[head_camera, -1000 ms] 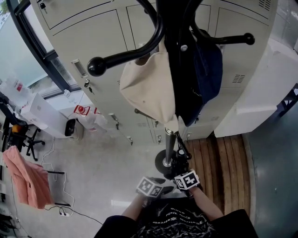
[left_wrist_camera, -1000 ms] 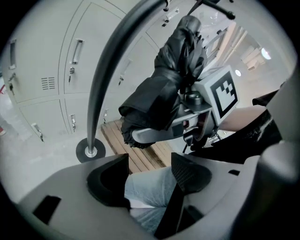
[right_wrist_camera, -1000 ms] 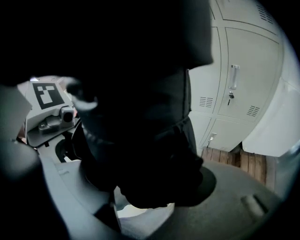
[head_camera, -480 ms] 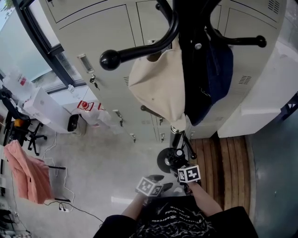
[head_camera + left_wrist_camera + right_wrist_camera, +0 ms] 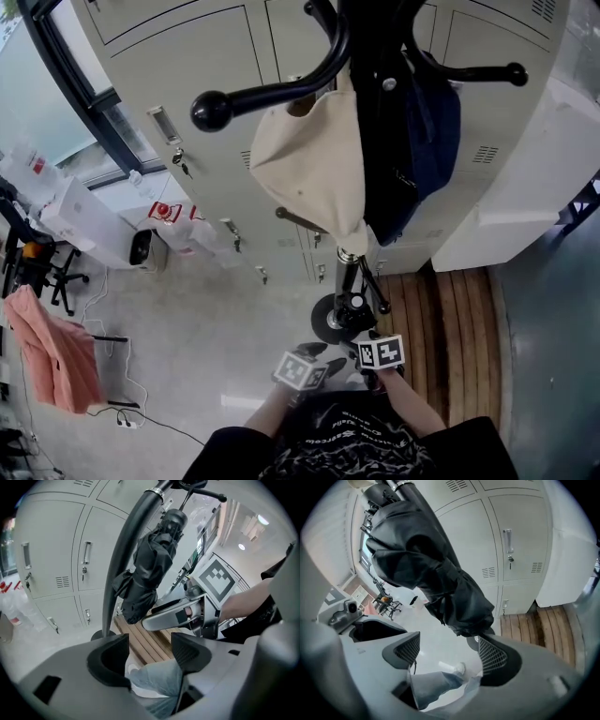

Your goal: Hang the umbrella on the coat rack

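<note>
While the umbrella (image 5: 436, 573) hangs on the coat rack (image 5: 123, 555), the right gripper (image 5: 449, 644) has just opened, gripping nothing. The left gripper (image 5: 149, 644) is spread, empty.

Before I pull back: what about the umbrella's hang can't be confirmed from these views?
- Umbrella strap and its hook: cut off by the top edge, right gripper view.
- Same strap, left gripper view: too small and dark.
- Same, head view: hidden behind the cream bag and coat rack.
</note>
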A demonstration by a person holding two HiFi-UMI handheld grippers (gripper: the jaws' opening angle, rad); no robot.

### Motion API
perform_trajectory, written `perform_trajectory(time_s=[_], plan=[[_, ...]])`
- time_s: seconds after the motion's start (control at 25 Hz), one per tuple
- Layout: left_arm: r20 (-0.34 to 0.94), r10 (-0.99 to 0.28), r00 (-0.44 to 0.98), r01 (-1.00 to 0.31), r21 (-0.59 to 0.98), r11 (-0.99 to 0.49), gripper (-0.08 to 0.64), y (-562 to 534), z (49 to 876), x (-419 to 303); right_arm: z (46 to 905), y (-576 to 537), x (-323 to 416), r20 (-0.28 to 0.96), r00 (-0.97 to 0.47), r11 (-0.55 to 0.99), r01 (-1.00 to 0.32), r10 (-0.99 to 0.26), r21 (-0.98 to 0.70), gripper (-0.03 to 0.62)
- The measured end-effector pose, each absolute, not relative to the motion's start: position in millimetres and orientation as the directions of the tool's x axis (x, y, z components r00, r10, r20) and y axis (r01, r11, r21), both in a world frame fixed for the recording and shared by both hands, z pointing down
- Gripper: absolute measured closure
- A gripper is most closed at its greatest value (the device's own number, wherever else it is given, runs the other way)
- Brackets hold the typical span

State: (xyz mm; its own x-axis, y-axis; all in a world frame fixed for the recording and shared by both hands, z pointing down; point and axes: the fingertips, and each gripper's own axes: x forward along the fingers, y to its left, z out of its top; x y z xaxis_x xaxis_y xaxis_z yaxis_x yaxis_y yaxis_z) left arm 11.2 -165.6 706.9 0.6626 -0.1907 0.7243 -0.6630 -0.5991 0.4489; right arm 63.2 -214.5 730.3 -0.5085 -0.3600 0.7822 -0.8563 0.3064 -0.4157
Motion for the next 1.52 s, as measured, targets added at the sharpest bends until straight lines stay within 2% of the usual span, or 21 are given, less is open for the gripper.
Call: perform_trajectory(time_s=[0.2, 0.28, 0.4, 0.48, 0.6, 0.68, 0.92, 1.52], plan=[[0.734, -0.238, 0.637, -0.704, 0.427, -0.567, 0.278, -173, 708, 7, 722, -216, 66, 0.767, -0.502, 0.311, -0.861, -0.400, -0.402, 0.215], [0.734, -0.260, 0.628, -0.716, 0.414, -0.561, 0.282, -176, 707, 6, 720, -212, 65, 0.766, -0.507, 0.314, -0.858, -0.396, -0.406, 0.237], [0.722, -0.312, 0.617, -0.728, 0.374, -0.574, 0.304, -182, 700, 7, 719, -207, 62, 0.762, -0.523, 0.308, -0.849, -0.382, -0.429, 0.303], [0.719, -0.339, 0.607, -0.739, 0.355, -0.572, 0.347, -186, 699, 6, 719, -206, 64, 0.767, -0.509, 0.302, -0.858, -0.390, -0.415, 0.337], [0.722, -0.351, 0.597, -0.751, 0.347, -0.562, 0.379, -188, 700, 5, 715, -210, 71, 0.766, -0.476, 0.287, -0.878, -0.433, -0.383, 0.390], [0.730, -0.351, 0.586, -0.756, 0.338, -0.560, 0.400, -188, 700, 4, 711, -215, 79, 0.763, -0.444, 0.271, -0.895, -0.470, -0.354, 0.450], [0.716, -0.344, 0.607, -0.743, 0.358, -0.566, 0.405, -187, 705, 12, 711, -219, 99, 0.786, -0.352, 0.208, -0.936, -0.508, -0.284, 0.589], [0.738, -0.345, 0.580, -0.761, 0.339, -0.553, 0.411, -184, 703, 9, 714, -209, 96, 0.801, -0.360, 0.231, -0.931, -0.478, -0.281, 0.589]])
